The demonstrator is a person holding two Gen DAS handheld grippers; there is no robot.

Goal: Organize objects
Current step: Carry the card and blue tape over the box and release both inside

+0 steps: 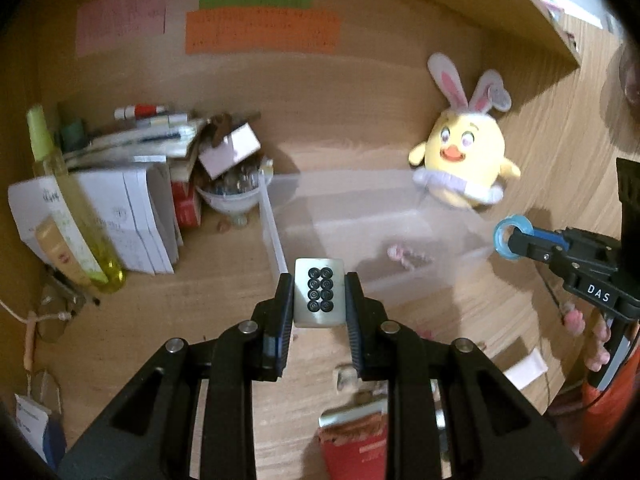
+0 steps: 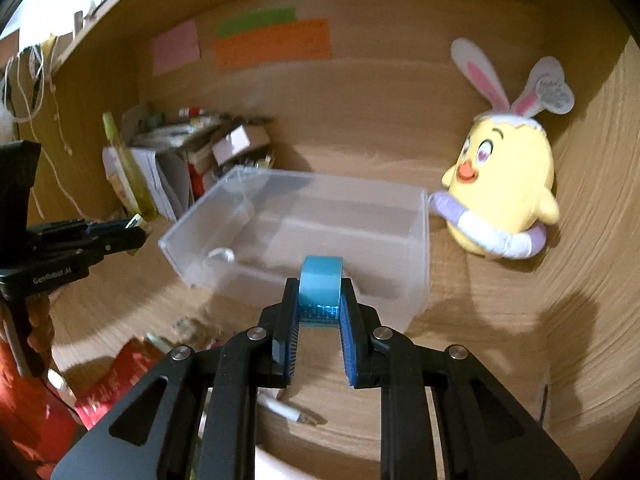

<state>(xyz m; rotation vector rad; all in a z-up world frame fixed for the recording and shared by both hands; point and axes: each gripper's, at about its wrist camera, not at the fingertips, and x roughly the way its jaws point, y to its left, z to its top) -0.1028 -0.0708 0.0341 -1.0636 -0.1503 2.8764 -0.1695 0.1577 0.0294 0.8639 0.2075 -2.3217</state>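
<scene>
Left gripper point(image 1: 319, 300): pinching a mahjong tile point(image 1: 319, 297) between nearly closed jaws, pads pressing on both long sides, dotted face turned up toward the camera; hanging clear above the wooden desk point(image 1: 160, 340).
Right gripper point(image 2: 320, 300): clamping a roll of blue tape point(image 2: 321, 289) on its flat sides, jaws drawn in narrow, roll standing on edge between the pads; also raised off the desk.
Right gripper from the left view: showing at far right point(image 1: 516, 242), tape ring sticking out past the fingertips, a hand point(image 1: 596, 340) gripping the handle below.
Left gripper from the right view: showing at far left point(image 2: 132, 232), tile barely peeking out at the tip.
Clear plastic box point(image 2: 416, 264): sitting open-topped on the desk just beyond both grippers, in the middle of the scene; something small and pale lying inside near its left front corner, too blurred to identify.
Yellow chick plush point(image 2: 504, 192): standing to the right of the box with bunny ears and a lilac swim ring, close beside the box's right wall.
Stack of books and papers point(image 1: 136, 200): leaning at far left, a yellow-green bottle point(image 1: 68, 200) tilting in front of it, a white bowl of small items point(image 1: 232, 196) just to its right.
Paper notes point(image 1: 262, 32): sticking to the back panel, pink, green and orange.
Near clutter: a red packet point(image 2: 116, 384) and a white cable plug point(image 2: 288, 412) lying on the desk under the grippers.
</scene>
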